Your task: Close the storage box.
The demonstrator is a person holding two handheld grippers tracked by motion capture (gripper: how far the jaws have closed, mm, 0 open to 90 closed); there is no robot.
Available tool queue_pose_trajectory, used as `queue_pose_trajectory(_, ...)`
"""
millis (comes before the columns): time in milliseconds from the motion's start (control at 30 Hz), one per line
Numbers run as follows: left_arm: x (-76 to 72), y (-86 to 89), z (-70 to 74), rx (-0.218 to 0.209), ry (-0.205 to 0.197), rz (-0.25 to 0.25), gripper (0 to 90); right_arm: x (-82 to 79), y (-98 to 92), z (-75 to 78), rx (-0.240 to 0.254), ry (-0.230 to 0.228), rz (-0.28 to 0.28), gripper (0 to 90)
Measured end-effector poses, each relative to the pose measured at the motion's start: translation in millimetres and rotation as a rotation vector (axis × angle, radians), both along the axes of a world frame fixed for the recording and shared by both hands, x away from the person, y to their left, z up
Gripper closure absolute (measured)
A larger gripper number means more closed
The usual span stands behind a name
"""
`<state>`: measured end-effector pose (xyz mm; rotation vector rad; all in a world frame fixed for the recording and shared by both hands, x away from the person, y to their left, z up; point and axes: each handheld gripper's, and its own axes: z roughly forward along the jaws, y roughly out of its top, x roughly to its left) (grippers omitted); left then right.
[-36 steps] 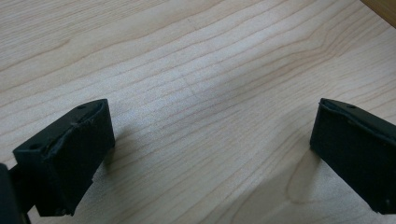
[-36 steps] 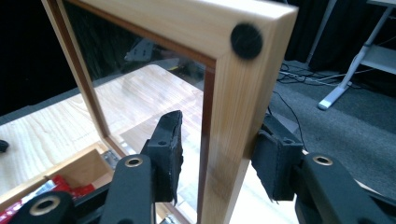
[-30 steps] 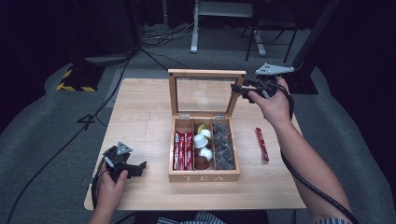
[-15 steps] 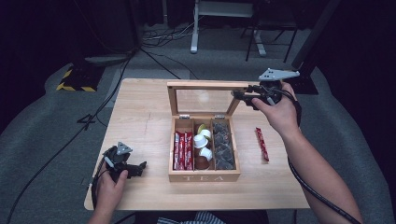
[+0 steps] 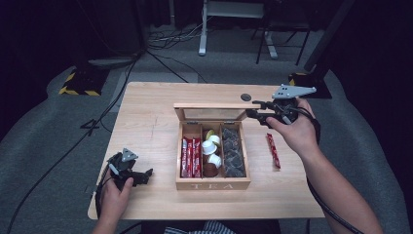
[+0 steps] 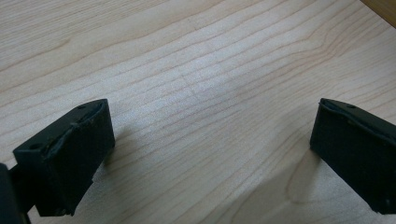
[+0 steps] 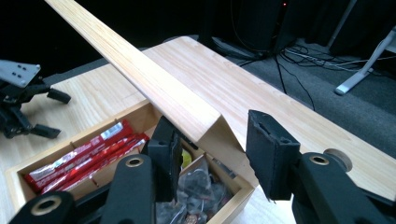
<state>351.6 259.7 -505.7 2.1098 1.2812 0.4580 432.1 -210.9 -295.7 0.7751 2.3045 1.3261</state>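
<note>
One: Where did the left claw sit?

Two: Nearest the person, at the desk's front left corner. The left claw had its jaws spread wide over bare wood, with nothing between them.

One: And the box?

Two: Mid-desk, with red sachets, cups and dark packets in its three compartments. One more sachet lay loose to its right.

One: The lid?

Two: Raised off the box's back edge and tilted over the contents. The right claw was at its right corner.

One: Was it gripping?

Two: In the right gripper view the right claw straddled the corner of the lid, half spread. One pad was tucked under the frame and the other stood clear of it, so I'd call it cradling, not pinching.

One: How would it handle?

Two: I'd judge it light and stiff, a wooden frame around a clear pane. The wood looked smooth, so it could slip off a pad and drop. The pane seemed the fragile part. Best to take hold on the frame rail near that free corner, never on the pane, and lower it slowly.
</note>
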Motion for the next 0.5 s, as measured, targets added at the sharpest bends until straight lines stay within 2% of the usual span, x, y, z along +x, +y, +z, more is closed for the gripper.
queue_pose_trajectory(500, 0.8, -0.9, 0.2, 0.003, 0.001, 0.002, 0.0, -27.5, 0.2, -14.4, -0.059, -0.01, 0.015, 53.7)
